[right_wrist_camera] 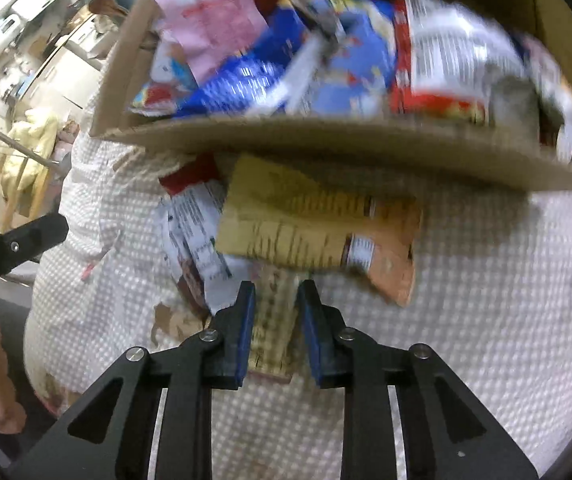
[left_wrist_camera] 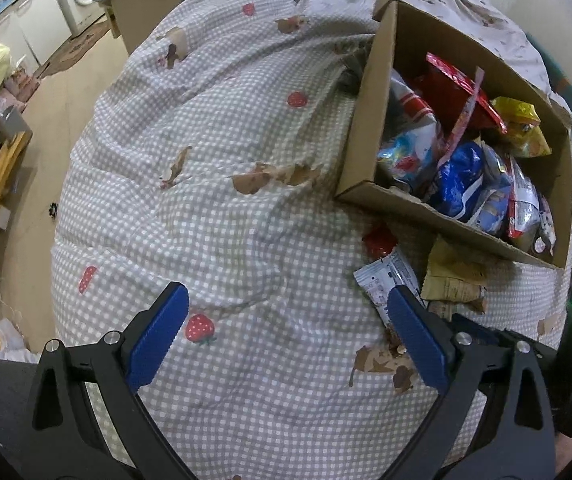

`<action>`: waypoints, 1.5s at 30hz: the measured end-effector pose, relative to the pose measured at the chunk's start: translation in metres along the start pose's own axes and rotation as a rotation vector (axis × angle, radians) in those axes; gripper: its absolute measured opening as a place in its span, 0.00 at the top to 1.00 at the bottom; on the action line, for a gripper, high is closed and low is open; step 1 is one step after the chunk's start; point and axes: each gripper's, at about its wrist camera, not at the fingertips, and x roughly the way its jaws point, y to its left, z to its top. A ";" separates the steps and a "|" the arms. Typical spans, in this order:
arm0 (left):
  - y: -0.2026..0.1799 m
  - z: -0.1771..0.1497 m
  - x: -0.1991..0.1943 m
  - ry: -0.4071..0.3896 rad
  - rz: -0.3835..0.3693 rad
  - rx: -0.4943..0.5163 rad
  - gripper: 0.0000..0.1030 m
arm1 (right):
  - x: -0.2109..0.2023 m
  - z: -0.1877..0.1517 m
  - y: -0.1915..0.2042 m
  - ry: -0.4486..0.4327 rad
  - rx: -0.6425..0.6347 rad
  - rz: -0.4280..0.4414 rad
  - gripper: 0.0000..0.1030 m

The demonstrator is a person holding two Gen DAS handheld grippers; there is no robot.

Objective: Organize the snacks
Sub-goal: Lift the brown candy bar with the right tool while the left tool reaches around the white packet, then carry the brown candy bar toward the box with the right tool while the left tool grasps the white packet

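1. The cardboard box (left_wrist_camera: 370, 128), upper right in the left view, is heaped; another packet may spill.
2. The right gripper (right_wrist_camera: 273, 292), jaws nearly together, pinches a tan snack packet (right_wrist_camera: 273, 332) at lower centre; a thin edge could slip.
3. The left gripper (left_wrist_camera: 286, 332) hangs spread and empty over the bed (left_wrist_camera: 225, 140).

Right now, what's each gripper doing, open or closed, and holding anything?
Left gripper: open, holding nothing.
Right gripper: nearly closed on the yellow-tan snack packet.
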 end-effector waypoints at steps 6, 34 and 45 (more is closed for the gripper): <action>-0.006 0.000 0.006 0.007 0.013 0.016 0.05 | 0.019 0.006 -0.008 0.037 0.095 0.047 0.66; -0.050 -0.020 0.077 0.214 -0.096 -0.009 0.53 | -0.077 -0.030 -0.005 -0.132 0.063 0.090 0.72; -0.053 -0.031 0.056 0.178 -0.051 0.080 0.86 | -0.083 -0.032 0.003 -0.146 0.044 0.083 0.72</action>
